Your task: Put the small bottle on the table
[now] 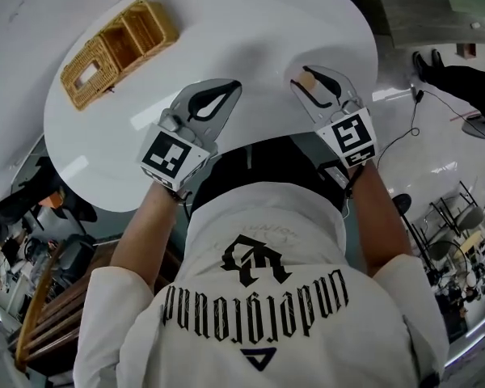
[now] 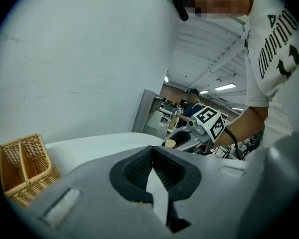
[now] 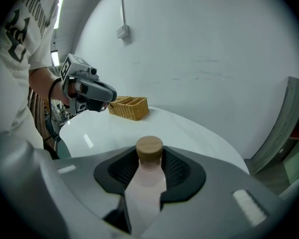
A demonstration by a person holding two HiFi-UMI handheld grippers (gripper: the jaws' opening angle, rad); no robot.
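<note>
The small bottle (image 3: 148, 180) is pale pink with a round wooden cap (image 3: 149, 148). My right gripper (image 3: 149, 169) is shut on its body, just above the near edge of the white round table (image 3: 199, 136). In the head view the bottle (image 1: 308, 80) shows as a tan spot between the right gripper's (image 1: 317, 86) black pads, over the table's front right. My left gripper (image 1: 217, 97) hovers beside it over the table's front, its tips together and nothing between them. From the left gripper view (image 2: 153, 152), the right gripper (image 2: 189, 139) and the bottle cap (image 2: 169, 143) are seen across the table.
A wicker basket (image 1: 117, 48) with compartments sits at the table's far left, also seen as the basket (image 3: 129, 107) and the basket (image 2: 24, 169). A grey wall stands behind the table. Wooden chair backs (image 1: 40, 314) are at my lower left, cables and stools (image 1: 453, 217) on the floor at right.
</note>
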